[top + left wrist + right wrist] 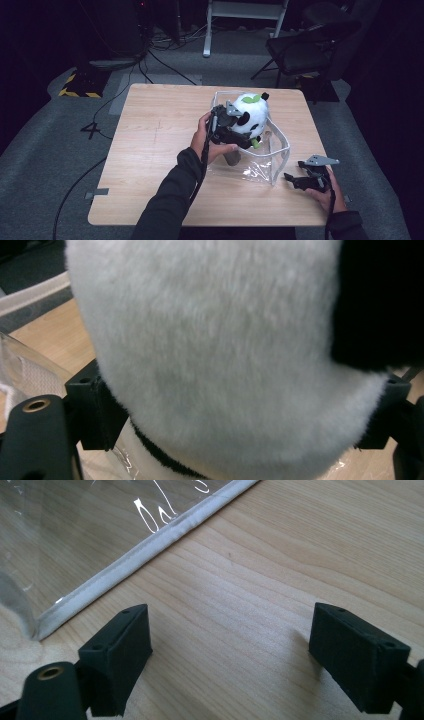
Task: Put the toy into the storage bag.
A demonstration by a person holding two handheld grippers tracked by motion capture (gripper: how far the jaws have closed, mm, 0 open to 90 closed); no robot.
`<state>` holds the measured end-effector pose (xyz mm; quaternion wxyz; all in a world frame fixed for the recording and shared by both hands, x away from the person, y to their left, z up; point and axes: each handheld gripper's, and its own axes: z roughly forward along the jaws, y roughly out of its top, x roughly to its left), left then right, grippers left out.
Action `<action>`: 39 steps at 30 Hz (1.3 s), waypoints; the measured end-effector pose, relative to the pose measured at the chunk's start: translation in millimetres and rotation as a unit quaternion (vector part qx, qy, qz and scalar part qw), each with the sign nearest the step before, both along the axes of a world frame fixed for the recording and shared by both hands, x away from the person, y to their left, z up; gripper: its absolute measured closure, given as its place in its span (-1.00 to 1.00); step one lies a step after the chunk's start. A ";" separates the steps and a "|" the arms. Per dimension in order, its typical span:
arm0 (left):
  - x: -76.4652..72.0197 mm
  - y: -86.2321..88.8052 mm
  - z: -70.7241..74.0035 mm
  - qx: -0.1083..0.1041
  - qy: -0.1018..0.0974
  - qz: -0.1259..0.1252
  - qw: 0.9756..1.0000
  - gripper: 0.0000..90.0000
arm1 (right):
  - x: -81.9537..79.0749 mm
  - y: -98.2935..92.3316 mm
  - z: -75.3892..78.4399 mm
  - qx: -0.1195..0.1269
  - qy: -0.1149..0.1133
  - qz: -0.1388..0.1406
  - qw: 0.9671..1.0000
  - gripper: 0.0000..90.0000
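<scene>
— Fingers of our left gripper stand either side of the panda plush, with white fur bulging between them; whether they press it or only flank it, we cannot tell from the fur alone.

— Why do we have the plush just there?

— It stands at the mouth of the clear pouch, upright, its lower part at the white-edged opening. We judge that we are seating it in the pouch, so we hold it by the side and leave the top free.

— And our other gripper?

— Our right gripper rests on the table just beside the pouch's near corner, on the side away from the plush. Its fingers are apart over bare wood, nothing between them, the pouch's white seam just ahead.

— How do the arms lie?

— Our left forearm comes up toward the pouch in a dark sleeve, hand wrapped round the gripper body, which points level into the plush. Our right hand lies low by the pouch's corner, aimed along the tabletop.
</scene>
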<state>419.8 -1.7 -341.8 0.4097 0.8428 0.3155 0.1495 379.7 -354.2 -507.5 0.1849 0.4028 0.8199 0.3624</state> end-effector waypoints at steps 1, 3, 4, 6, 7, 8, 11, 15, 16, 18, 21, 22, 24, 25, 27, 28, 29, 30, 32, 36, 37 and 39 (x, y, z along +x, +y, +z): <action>-0.3 -0.5 -0.2 0.003 0.000 -0.001 1.000 -0.67 | 0.0 0.0 0.0 0.000 0.000 0.000 1.000 -0.62; -0.8 -1.8 -0.1 0.013 0.001 -0.001 1.000 -0.69 | 0.0 0.0 0.0 0.000 0.000 0.000 1.000 -0.62; -1.0 -2.3 -0.2 0.015 0.003 -0.001 1.000 -0.69 | 0.0 0.0 0.0 0.000 0.000 0.000 1.000 -0.62; -0.9 -3.4 -0.6 0.021 0.006 -0.001 1.000 -0.71 | 0.0 0.0 0.0 0.000 0.000 0.000 1.000 -0.62; -1.0 -3.9 -0.8 0.024 0.007 -0.001 1.000 -0.72 | 0.0 0.0 0.0 0.000 0.000 0.000 1.000 -0.62; -1.2 -4.1 -1.0 0.026 0.004 -0.002 1.000 -0.72 | 0.0 0.0 0.0 0.000 0.000 0.000 1.000 -0.62; -2.5 -5.3 -2.1 0.032 0.003 0.001 0.999 -0.73 | 0.0 0.0 0.0 0.000 0.000 0.000 1.000 -0.62; -2.5 -7.4 -3.7 0.044 0.010 0.000 0.999 -0.74 | 0.0 0.0 0.0 0.000 0.000 0.000 1.000 -0.62; -2.4 -8.1 -4.1 0.048 0.014 -0.001 0.999 -0.75 | 0.0 0.0 0.0 0.000 0.000 0.000 1.000 -0.62; -2.9 -9.5 -4.1 0.053 0.015 -0.002 0.998 -0.75 | 0.0 0.0 0.0 0.000 0.000 0.000 1.000 -0.62; -2.7 -11.1 -3.7 0.063 0.018 -0.003 0.998 -0.75 | 0.0 0.0 0.0 0.000 0.000 0.000 1.000 -0.62; -2.8 -11.7 -3.5 0.065 0.021 -0.003 0.998 -0.75 | 0.0 0.0 0.0 0.000 0.000 0.000 1.000 -0.62; -2.8 -12.4 -2.9 0.071 0.022 -0.003 0.997 -0.75 | 0.0 0.0 0.0 0.000 0.000 0.000 1.000 -0.62; -2.8 -12.6 -2.5 0.074 0.023 -0.005 0.997 -0.75 | 0.0 0.0 0.0 0.000 0.000 0.000 1.000 -0.62; -4.1 -13.5 -1.5 0.084 0.020 -0.004 0.996 -0.74 | 0.0 0.0 0.0 0.000 0.000 0.000 1.000 -0.62; -4.8 -13.7 -0.9 0.087 0.019 -0.006 0.996 -0.74 | 0.0 0.0 0.0 0.000 0.000 0.000 1.000 -0.62; -5.1 -13.8 -0.6 0.088 0.016 -0.006 0.996 -0.74 | 0.0 0.0 0.0 0.000 0.000 0.000 1.000 -0.62; -5.4 -13.6 -0.3 0.087 0.015 -0.006 0.996 -0.73 | 0.0 0.0 0.0 0.000 0.000 0.000 1.000 -0.62; -5.6 -12.9 0.3 0.086 0.013 -0.005 0.996 -0.73 | 0.0 0.0 0.0 0.000 0.000 0.000 1.000 -0.62; -6.3 -11.5 1.4 0.082 0.011 -0.008 0.997 -0.72 | 0.0 0.0 0.0 0.000 0.000 0.000 1.000 -0.62; -6.5 -11.4 1.7 0.082 0.010 -0.009 0.997 -0.72 | 0.0 0.0 0.0 0.000 0.000 0.000 1.000 -0.62; -6.9 -11.3 2.3 0.085 0.011 -0.012 0.996 -0.72 | 0.0 0.0 0.0 0.000 0.000 0.000 1.000 -0.62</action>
